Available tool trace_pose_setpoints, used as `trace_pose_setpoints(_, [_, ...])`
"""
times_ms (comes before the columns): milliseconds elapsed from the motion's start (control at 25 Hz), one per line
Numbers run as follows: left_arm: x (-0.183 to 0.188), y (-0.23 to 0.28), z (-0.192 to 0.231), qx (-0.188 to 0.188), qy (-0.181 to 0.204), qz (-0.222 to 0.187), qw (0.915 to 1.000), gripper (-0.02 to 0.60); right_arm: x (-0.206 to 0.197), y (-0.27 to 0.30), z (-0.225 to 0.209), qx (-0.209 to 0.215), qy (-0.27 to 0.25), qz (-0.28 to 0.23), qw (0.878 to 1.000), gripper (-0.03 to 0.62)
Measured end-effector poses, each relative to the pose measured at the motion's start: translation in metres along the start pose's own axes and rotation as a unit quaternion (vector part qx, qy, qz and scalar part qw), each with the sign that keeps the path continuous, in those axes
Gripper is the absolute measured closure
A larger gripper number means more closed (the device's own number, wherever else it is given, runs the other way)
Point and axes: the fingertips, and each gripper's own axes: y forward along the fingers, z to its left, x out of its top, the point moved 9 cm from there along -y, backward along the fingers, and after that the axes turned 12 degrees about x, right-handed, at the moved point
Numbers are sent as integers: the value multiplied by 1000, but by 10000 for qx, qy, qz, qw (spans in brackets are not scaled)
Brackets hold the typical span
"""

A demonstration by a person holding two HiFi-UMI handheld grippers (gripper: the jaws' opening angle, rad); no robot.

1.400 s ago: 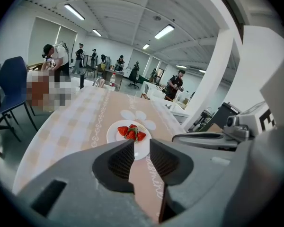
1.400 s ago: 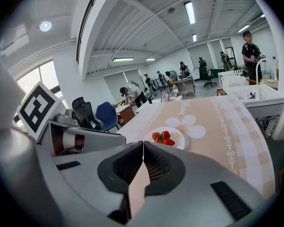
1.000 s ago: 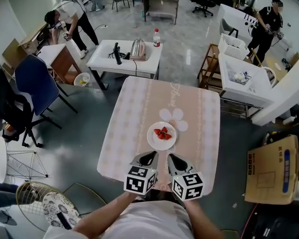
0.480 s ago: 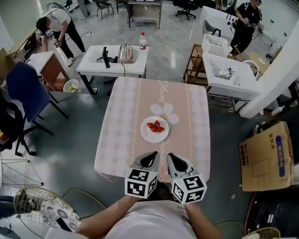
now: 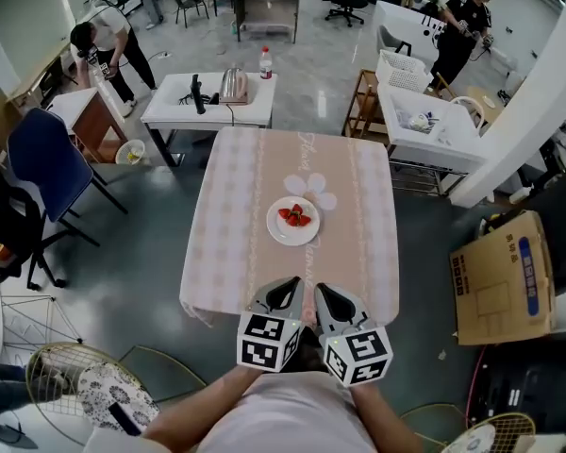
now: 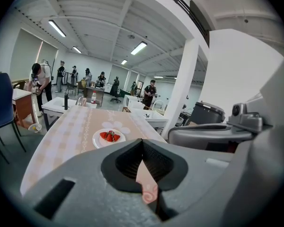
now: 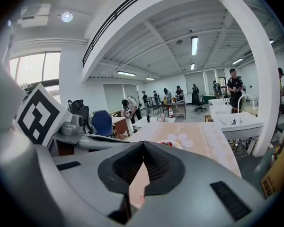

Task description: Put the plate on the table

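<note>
Currently the plate (image 5: 292, 223), loaded with strawberries (image 5: 295, 216), is seen resting at the middle of the table (image 5: 231, 206). The left gripper (image 5: 285, 293) and right gripper (image 5: 323, 296) are held side by side at its near edge, jaws pressed together, nothing caught between them.

A round white plate (image 5: 292, 225) lies flat at the pink-clothed table's (image 5: 231, 206) centre, red strawberries (image 5: 296, 216) toward its twelve o'clock.

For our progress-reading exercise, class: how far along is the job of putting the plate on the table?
Done, it seems: the plate, carrying strawberries, sits flat on the table near its middle. In hand: nothing. The left gripper and right gripper are both shut and empty at the table's near edge, apart from the plate. Left: apparently nothing.
</note>
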Motion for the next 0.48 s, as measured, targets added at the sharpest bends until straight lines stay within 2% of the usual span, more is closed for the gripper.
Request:
trace_pose_setpoints(360, [-4,-19,-7,-9,228,-179,9996,577,-10,-9,13,-44,96,-26,9999,591])
trace_pose_setpoints(480, [-6,-24,-10,2,417,-200,9989,577,-13,-13,14,-93,118,-33,9999,591])
